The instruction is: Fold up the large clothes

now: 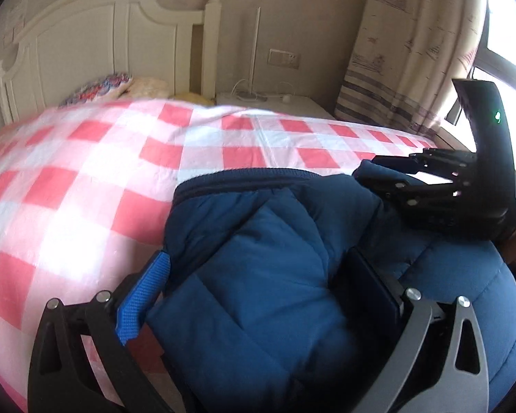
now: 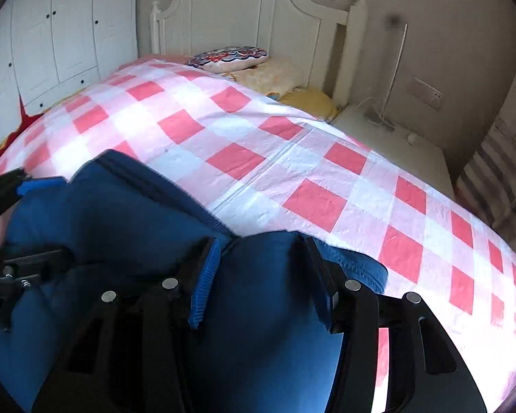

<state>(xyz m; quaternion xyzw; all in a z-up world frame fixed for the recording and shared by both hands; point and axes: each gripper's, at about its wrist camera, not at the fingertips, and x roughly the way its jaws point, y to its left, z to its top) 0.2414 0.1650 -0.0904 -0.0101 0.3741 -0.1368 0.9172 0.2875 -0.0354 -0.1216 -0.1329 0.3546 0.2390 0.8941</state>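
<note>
The blue padded jacket [image 1: 275, 275] lies bunched on the near part of the bed, on the pink and white checked cover [image 1: 86, 172], and it fills the lower right of both wrist views. In the left wrist view the left gripper [image 1: 258, 296] stands rather wide, with a thick fold of the jacket between its fingers; the blue pad at 8 o'clock seems to lie against the cloth, but I cannot tell if both pads really press it. The right gripper [image 1: 440, 186] is at 3 o'clock in this view, low over the jacket near the ribbed hem [image 1: 244, 175]. In the right wrist view the right gripper [image 2: 261, 275] has its fingers at a middle width around a fold, and both pads touch the fabric, so I judge that it holds the jacket. For this step I think it is best that both grips take the same layer, near the edge and not in the puffy middle, and then carry the fold flat and evenly, so the padding does not slip out or roll. The cover is free toward 12 o'clock up to the cushion [image 2: 228, 56] and the headboard [image 2: 258, 3]. On the right, the bed edge, the bedside table [image 2: 406, 151] and the curtain [image 1: 412, 44] are near, so wide moves should go toward the open middle.
</note>
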